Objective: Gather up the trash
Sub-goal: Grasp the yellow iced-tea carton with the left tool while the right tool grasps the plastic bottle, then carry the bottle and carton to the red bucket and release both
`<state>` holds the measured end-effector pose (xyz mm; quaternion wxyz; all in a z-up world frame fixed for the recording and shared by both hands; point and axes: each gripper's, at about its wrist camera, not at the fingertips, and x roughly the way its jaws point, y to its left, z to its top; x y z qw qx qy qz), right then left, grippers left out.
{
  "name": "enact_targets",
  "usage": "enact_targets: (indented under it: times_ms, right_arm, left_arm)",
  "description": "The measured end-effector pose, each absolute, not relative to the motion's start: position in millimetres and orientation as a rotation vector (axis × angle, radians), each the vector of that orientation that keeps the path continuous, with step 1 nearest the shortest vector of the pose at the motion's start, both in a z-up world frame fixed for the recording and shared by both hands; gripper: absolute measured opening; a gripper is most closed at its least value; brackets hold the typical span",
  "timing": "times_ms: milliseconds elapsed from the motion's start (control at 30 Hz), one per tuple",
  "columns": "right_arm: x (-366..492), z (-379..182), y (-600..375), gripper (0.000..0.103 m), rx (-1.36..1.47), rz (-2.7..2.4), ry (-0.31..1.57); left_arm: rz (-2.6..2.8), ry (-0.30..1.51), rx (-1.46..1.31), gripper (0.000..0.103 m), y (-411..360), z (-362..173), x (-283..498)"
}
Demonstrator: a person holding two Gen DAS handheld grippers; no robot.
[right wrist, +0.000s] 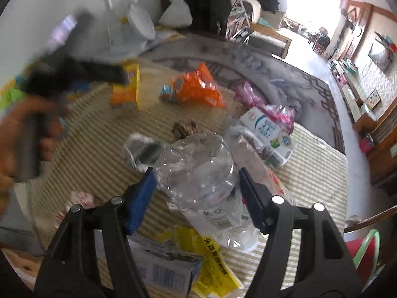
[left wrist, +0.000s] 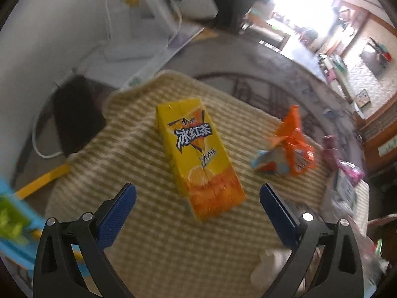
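A yellow iced-tea carton (left wrist: 198,154) lies on a striped mat (left wrist: 148,248). Its near end sits between the blue pads of my left gripper (left wrist: 197,186), which stands open with a gap on each side. In the right wrist view that left gripper (right wrist: 99,74) is a dark blur over the same carton (right wrist: 126,92), held by a hand (right wrist: 24,136). My right gripper (right wrist: 196,170) is shut on a crumpled clear plastic bottle (right wrist: 198,173), with a pad against each side.
On the mat (right wrist: 310,186) lie an orange snack bag (right wrist: 196,87), a pink wrapper (right wrist: 250,94), a white-and-blue milk carton (right wrist: 268,129), a yellow printed wrapper (right wrist: 208,255) and a grey box (right wrist: 163,265). A red bin (right wrist: 364,250) stands at the lower right.
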<state>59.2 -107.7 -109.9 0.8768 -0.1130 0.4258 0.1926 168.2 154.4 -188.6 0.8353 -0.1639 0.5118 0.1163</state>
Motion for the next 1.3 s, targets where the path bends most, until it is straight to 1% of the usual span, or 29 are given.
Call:
enact_targets:
  times_ms: [167,200,233,267,300,333,400,500,667,800,833,900,1000,1200,1300]
  right_arm:
    - [50,-80,-120,0.066,-0.169,0.388,0.819]
    - [47,-76,-122,0.066,-0.154,0.380,0.807]
    - [45,-73,-125,0.066,-0.140,0.376,0.799]
    - [44,-71,-128,0.066,-0.124,0.372,0.793]
    - [42,-68,-132,0.066,-0.097,0.367,0.786]
    - [41,-66,-135,0.066,-0.077,0.363,0.780]
    - [37,-62,-143,0.065,-0.047,0.351,0.766]
    - [32,-55,-155,0.065,-0.013,0.339,0.745]
    - [27,-42,-182,0.066,0.076,0.345,0.706]
    - [22,-34,-214,0.065,0.130,0.347,0.671]
    - [20,-33,-222,0.065,0.139,0.345,0.666]
    - [14,-29,-246,0.065,0.165,0.335,0.651]
    - [2,-23,-288,0.065,0.189,0.302,0.630]
    - [-28,-16,-394,0.066,0.229,0.166,0.596]
    - [-39,-23,-452,0.066,0.269,0.059,0.599]
  left_arm:
    - [0.326,1.101,-0.270,0.095,154,-214,197]
    - [0.324,1.099,-0.277,0.093,155,-217,199]
    - [0.332,1.108,-0.278,0.088,155,-220,201]
    - [0.330,1.113,-0.285,0.080,155,-223,203]
    - [0.326,1.114,-0.289,0.074,156,-224,204]
    - [0.322,1.112,-0.282,0.065,152,-224,204]
    - [0.320,1.096,-0.258,0.064,148,-219,204]
    - [0.295,1.036,-0.233,0.062,140,-199,191]
    - [0.234,0.878,-0.190,0.062,120,-130,142]
    - [0.147,0.758,-0.140,0.062,81,-71,88]
    - [0.127,0.741,-0.133,0.062,76,-64,79]
    - [0.058,0.706,-0.125,0.062,42,-45,59]
    - [-0.025,0.695,-0.132,0.062,-1,-29,38]
    - [-0.233,0.684,-0.106,0.062,-132,-17,7]
    - [-0.324,0.695,-0.114,0.062,-182,-20,-4]
